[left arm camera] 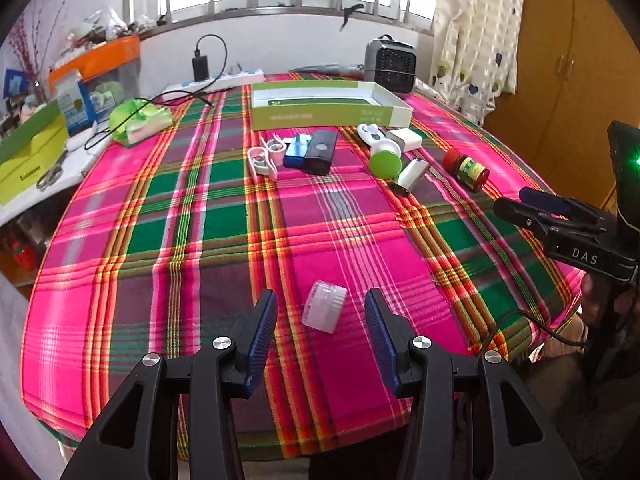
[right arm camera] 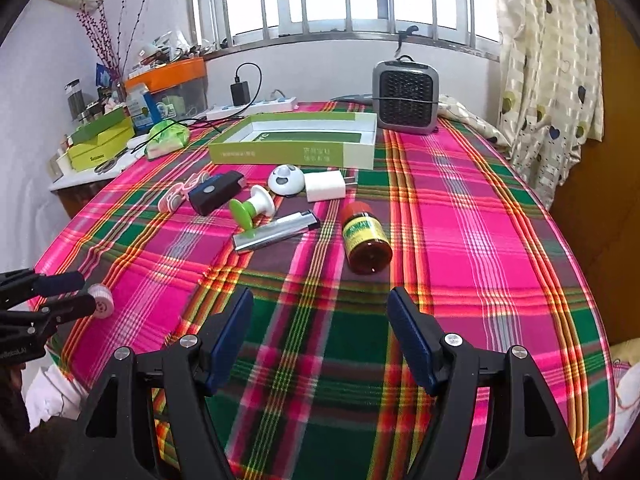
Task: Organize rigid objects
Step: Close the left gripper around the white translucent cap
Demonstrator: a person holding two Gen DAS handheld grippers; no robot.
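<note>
Translucent jar (left arm camera: 324, 306) lies between spread left fingers (left arm camera: 262, 330); right fingers (right arm camera: 232, 336) spread.

"DAS" on right gripper (left arm camera: 520, 206)

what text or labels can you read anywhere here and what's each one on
"DAS": white letters on the black body of the right claw, seen from the left wrist view.
Green box: pale print on its front wall, too blurred to read.
Small jar: yellow and green label, print too small to read.
Yellow-green box on the side counter: a dark word, not legible.
</note>
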